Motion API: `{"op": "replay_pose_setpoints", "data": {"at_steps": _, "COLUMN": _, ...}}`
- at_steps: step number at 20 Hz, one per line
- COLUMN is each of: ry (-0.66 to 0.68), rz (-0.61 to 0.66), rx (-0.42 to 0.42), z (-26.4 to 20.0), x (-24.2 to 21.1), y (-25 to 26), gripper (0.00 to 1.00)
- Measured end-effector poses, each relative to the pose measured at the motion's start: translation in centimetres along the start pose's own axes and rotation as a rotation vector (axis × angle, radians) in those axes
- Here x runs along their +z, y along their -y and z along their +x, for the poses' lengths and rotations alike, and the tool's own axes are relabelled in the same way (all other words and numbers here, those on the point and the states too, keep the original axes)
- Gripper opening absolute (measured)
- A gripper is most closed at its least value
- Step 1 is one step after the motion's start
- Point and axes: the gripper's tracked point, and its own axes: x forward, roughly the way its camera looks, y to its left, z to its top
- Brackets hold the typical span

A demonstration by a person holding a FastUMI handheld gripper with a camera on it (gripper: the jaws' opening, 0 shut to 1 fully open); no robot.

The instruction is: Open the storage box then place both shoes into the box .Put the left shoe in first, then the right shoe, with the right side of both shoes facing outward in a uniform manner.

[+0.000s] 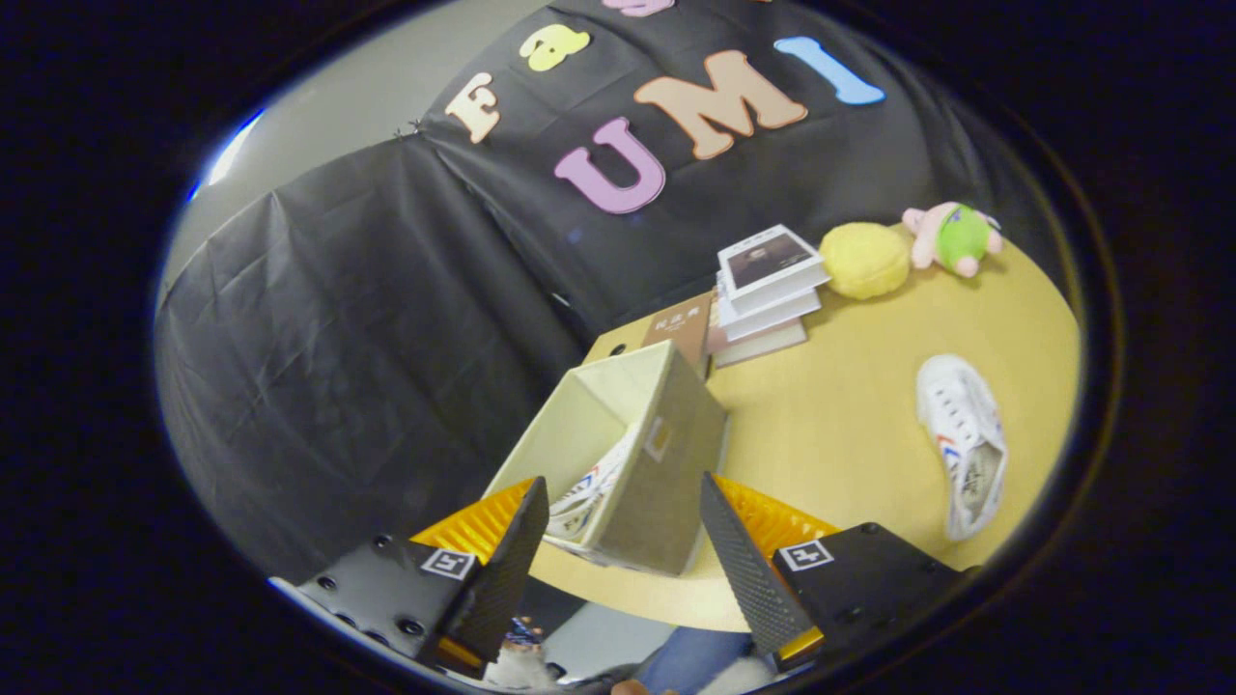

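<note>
The beige fabric storage box (666, 483) stands open on the wooden table (830, 425), just ahead of my fingers. One white sneaker (591, 492) lies inside it against the near wall. The other white sneaker (966, 439) lies on the table to the right of the box, well beyond my right finger. My gripper (623, 541) hovers above the box's near corner, tilted, open, with nothing between its fingers.
A stack of books (768, 290) sits behind the box, with a brown book (681, 328) beside it. A yellow plush ball (864, 259) and a pink-and-green plush toy (951, 236) lie at the table's far side. The table's near edge runs under my fingers.
</note>
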Motion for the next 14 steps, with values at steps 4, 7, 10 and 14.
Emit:
{"op": "replay_pose_setpoints", "data": {"at_steps": 4, "ry": 0.047, "rz": -0.029, "rx": -0.110, "z": -2.6, "x": 0.5, "y": 6.0, "gripper": 0.99}}
{"op": "replay_pose_setpoints", "data": {"at_steps": 7, "ry": 0.044, "rz": -0.048, "rx": -0.193, "z": -3.0, "x": -0.1, "y": 11.1, "gripper": 0.99}}
{"op": "replay_pose_setpoints", "data": {"at_steps": 10, "ry": -0.011, "rz": -0.066, "rx": -0.301, "z": -3.3, "x": -2.1, "y": 16.5, "gripper": 0.99}}
{"op": "replay_pose_setpoints", "data": {"at_steps": 14, "ry": -0.049, "rz": -0.097, "rx": -0.392, "z": -4.0, "x": -3.8, "y": 21.2, "gripper": 0.97}}
